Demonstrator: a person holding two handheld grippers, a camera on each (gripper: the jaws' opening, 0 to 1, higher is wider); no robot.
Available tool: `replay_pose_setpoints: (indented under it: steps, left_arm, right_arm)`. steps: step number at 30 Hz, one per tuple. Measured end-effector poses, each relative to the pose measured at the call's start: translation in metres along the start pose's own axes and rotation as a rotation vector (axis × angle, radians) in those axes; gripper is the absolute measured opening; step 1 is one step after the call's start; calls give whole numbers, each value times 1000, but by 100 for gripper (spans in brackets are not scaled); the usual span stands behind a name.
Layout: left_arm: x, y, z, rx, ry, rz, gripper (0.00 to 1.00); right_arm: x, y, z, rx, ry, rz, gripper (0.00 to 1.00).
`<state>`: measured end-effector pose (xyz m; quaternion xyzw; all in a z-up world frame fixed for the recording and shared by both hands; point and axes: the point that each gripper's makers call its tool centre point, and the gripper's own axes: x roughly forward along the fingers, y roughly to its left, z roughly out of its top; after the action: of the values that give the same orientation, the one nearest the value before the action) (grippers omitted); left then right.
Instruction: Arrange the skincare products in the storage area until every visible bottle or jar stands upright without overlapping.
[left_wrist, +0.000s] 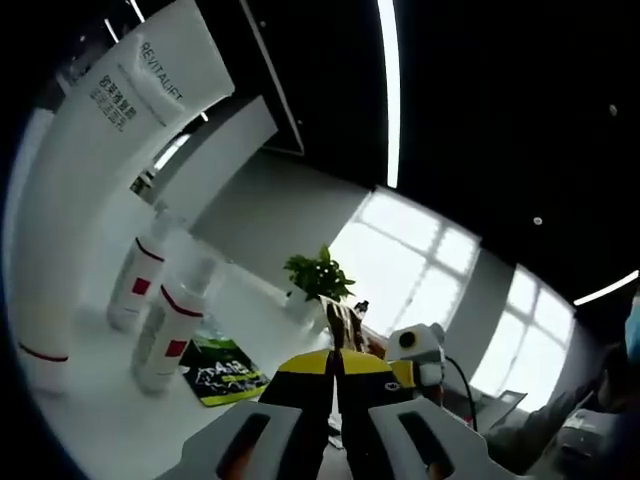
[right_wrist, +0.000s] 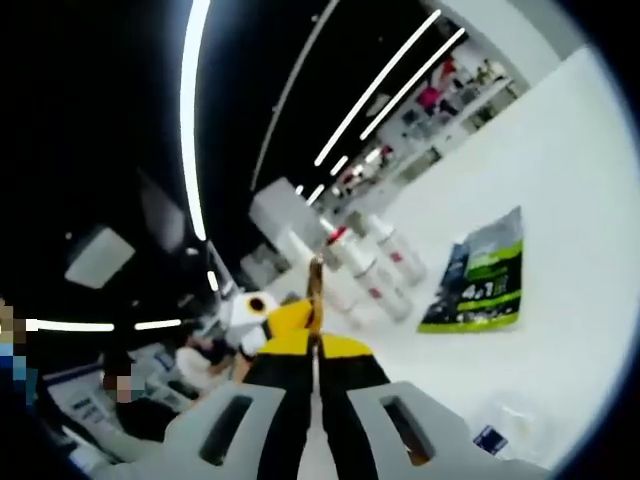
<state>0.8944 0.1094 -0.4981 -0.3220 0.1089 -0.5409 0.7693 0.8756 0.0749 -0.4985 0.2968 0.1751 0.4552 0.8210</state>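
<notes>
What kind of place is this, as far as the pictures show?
Probably an office or lab with a dark ceiling: long ceiling light strips, large windows, and a white table holding white bottles and a potted plant.

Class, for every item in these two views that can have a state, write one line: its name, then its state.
White tube: upright, resting on its cap end.
Two white bottles: upright, side by side, caps on.
Green sachet: lying flat on the white surface.
Left gripper: jaws closed together, holding nothing visible.
Right gripper: jaws closed together, holding nothing visible.
Potted plant: upright.
</notes>
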Motion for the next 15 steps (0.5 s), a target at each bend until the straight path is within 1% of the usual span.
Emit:
replay_pose_setpoints:
  steps: [3,6,8,11,13,15]
  left_arm:
    - [-2,0,0,13,5,5,1]
    - [-1,-1,-2,14,6,4,1]
    - [-1,-1,-1,12,7,4,1]
    - [-1,-1,-2,16,8,6,1]
    - [-1,0,-1,15,9,5,1]
    - [0,-2,-3,20,11,5,1]
  right_arm:
    - [-1,1,3,-3,-13,10,1]
    - [-1,-1,2,-3,-9,3,3]
    - [-1,-2,2,1,-12,2,3]
    - [-1,-3,4,6,-22,4,5]
    - [-1,-3,4,10,-24,3,3]
    - [-2,-6,5,16,-32,-12,1]
